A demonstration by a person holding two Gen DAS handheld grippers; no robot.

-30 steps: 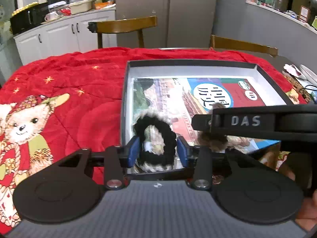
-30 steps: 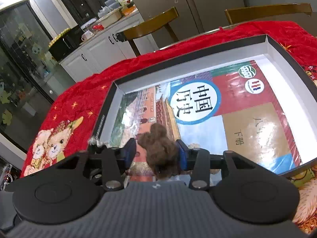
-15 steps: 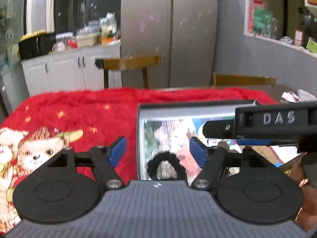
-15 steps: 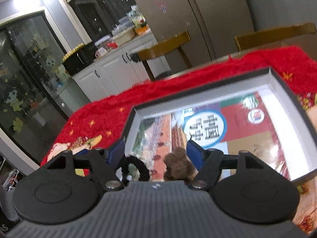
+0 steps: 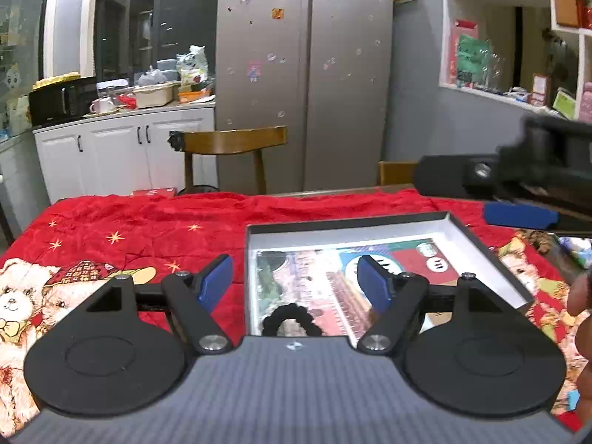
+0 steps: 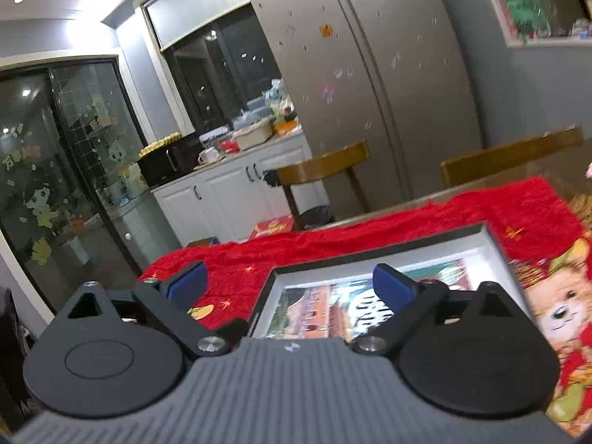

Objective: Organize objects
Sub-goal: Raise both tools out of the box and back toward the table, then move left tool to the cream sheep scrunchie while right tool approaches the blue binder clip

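A shallow black-rimmed box [image 5: 347, 221] lies on the red blanket with a colourful picture book [image 5: 325, 277] flat inside it. A black fuzzy hair tie [image 5: 290, 319] rests on the book at the box's near left corner, free of any grip. My left gripper [image 5: 295, 284] hangs open above and just short of it, nothing between its blue pads. My right gripper [image 6: 288, 285] hovers over the box [image 6: 370, 254] near its left wall, jaws opening wide and empty. One of its blue fingers [image 5: 520, 216] shows at upper right in the left wrist view. The brown fluffy ball is out of sight.
The red blanket [image 5: 148, 229] with bear prints covers the table. Two wooden chairs [image 5: 233, 140] [image 6: 510, 155] stand at the far side, with a steel fridge and white cabinets behind. A person's hand [image 5: 581, 296] shows at the right edge.
Both grippers opened, let go of the hair tie and the brown ball in the box, and rose and tilted upward. The hair tie stays on the book; the ball dropped from view.
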